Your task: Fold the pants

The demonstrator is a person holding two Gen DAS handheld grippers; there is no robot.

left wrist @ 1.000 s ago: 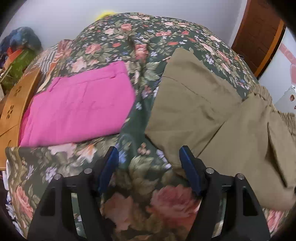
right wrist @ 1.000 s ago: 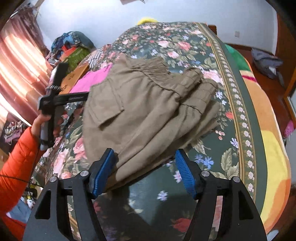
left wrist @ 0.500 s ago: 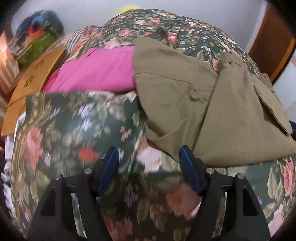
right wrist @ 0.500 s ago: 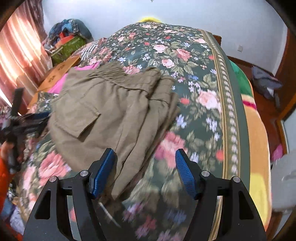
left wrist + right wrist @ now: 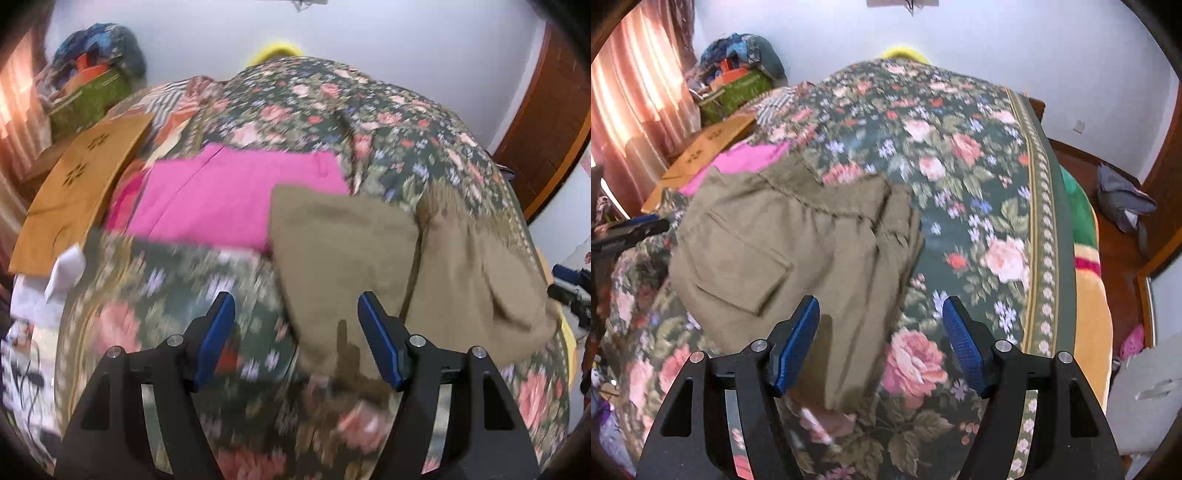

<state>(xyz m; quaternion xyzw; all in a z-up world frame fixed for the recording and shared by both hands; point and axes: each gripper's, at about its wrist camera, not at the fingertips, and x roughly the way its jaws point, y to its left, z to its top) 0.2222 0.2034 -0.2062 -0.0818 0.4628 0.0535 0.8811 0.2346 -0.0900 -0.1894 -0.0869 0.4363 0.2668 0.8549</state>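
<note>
The folded khaki pants (image 5: 388,258) lie on the floral bedspread (image 5: 332,110), with the pocket and elastic waist showing in the right wrist view (image 5: 783,243). Their far left corner overlaps a folded pink garment (image 5: 221,199). My left gripper (image 5: 296,332) is open and empty above the bed, at the pants' near left edge. My right gripper (image 5: 881,336) is open and empty above the pants' near right edge. The right gripper's tip shows at the left wrist view's right edge (image 5: 569,284); the left gripper's tip shows at the right wrist view's left edge (image 5: 631,229).
A tan cardboard box (image 5: 81,188) and a green box with piled clothes (image 5: 88,96) stand left of the bed. A pink curtain (image 5: 631,110) hangs at the left. A grey bag (image 5: 1123,199) lies on the wooden floor on the right. White wall behind.
Both grippers have pulled back toward the near edge of the bed and away from the pants, staying open and empty. The pants lie still in their folded shape.
</note>
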